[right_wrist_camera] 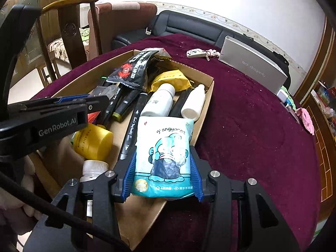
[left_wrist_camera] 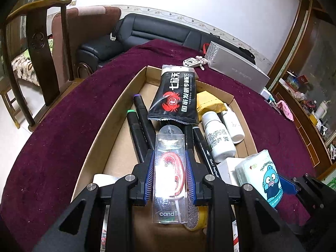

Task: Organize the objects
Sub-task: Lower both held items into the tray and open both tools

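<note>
Round table w/ dark maroon velvet cloth (right_wrist_camera: 252,126) fills both views. On it, an open shallow brown cardboard box (left_wrist_camera: 117,113) holds most of the clutter. Far side, outside the box: a flat silver-grey gift box (right_wrist_camera: 252,67) w/ a white key fob (right_wrist_camera: 196,53) near it.

In the box: black snack sachet w/ red crab logo (left_wrist_camera: 175,96), black marker pens (left_wrist_camera: 142,124), two white plastic bottles (left_wrist_camera: 218,138), crumpled yellow bag (right_wrist_camera: 170,79), yellow plastic cap (right_wrist_camera: 94,140).

Right gripper (right_wrist_camera: 162,180) is clamped on a teal-and-white cartoon tissue pack (right_wrist_camera: 166,153), above the box's near right corner. Left gripper (left_wrist_camera: 169,178) pinches a clear plastic blister pack w/ a red-and-white item (left_wrist_camera: 170,178), held over the box interior.
</note>
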Demonstrator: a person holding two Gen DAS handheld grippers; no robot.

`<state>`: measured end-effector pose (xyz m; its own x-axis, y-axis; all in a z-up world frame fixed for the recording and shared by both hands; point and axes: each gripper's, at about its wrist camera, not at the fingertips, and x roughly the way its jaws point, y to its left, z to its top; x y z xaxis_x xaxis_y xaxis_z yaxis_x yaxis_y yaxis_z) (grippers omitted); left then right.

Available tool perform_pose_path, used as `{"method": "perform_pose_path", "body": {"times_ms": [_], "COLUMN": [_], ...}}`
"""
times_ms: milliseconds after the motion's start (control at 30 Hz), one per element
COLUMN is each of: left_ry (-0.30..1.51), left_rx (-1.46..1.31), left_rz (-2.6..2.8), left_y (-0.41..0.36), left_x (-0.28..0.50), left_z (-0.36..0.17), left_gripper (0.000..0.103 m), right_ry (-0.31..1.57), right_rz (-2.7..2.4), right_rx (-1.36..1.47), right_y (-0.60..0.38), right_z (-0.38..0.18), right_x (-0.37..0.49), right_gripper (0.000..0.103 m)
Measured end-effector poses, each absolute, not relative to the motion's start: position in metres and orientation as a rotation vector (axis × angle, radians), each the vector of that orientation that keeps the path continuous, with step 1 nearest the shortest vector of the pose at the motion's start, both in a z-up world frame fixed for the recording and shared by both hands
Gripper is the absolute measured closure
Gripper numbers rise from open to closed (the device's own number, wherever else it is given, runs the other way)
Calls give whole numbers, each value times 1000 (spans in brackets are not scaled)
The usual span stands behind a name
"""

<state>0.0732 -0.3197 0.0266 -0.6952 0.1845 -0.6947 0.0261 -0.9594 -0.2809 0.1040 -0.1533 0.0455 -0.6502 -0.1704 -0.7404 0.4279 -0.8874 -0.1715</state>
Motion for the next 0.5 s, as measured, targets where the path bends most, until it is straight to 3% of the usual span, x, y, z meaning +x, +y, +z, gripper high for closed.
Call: {"method": "perform_pose_path", "body": {"times_ms": [500], "left_ry": [-430], "left_rx": [-1179], "left_rz": [2775], "left_y": [-319], "left_x": [71], "left_z": [27], "left_gripper": [75], "right_ry": [521], "right_rz": [-2537], "right_rx": [1073], "right_y": [-160], "right_z": [41], "right_x": [106], "right_gripper": [55]}}
